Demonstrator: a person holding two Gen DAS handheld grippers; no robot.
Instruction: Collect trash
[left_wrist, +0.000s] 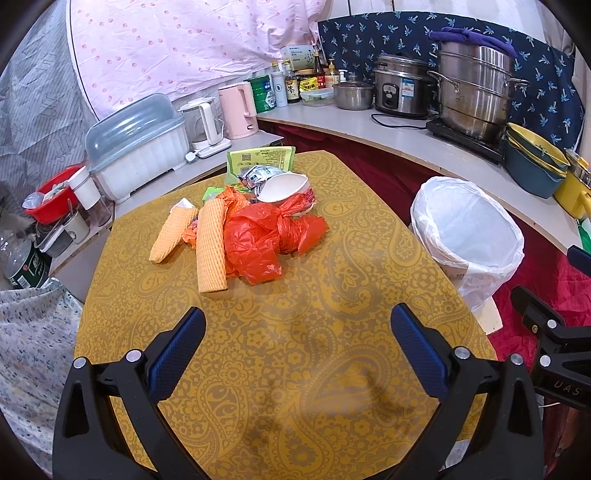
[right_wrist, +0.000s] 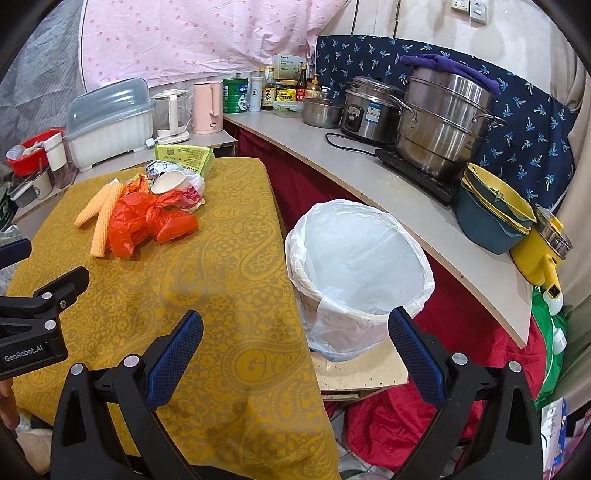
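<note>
The left hand-held gripper (left_wrist: 297, 350) is hovering low over the near part of the tabletop (left_wrist: 332, 369), its blue-padded fingers spread wide and holding nothing. It is pointing toward twelve o'clock, which puts the trash pile straight ahead of the gap between its fingers, a sensible stance for reaching in. The right hand-held gripper (right_wrist: 295, 350) is likewise gaping wide and empty. It is straddling the tabletop's right edge, so one finger is showing over the cloth and the other over the bin.

In the left wrist view, the pile is sitting at about eleven to twelve o'clock, near the far end of the tabletop. Closest is a long yellow foam sleeve (left_wrist: 211, 247), lying with one end toward the grippers; a shorter foam sleeve (left_wrist: 171, 234) is resting just beside it at ten o'clock. An orange plastic bag (left_wrist: 266, 240) is bunching against the long sleeve. Behind it, a crushed paper cup (left_wrist: 286, 190), a crumpled silver wrapper (left_wrist: 256, 173) and a green packet (left_wrist: 260, 158) are heaped together.

The lined bin (right_wrist: 354, 266) is standing off the tabletop at one o'clock from the right gripper, on a low board. Its mouth is open and seemingly empty, probably set there so each piece needs only a short carry. Collecting appears not yet begun.
</note>
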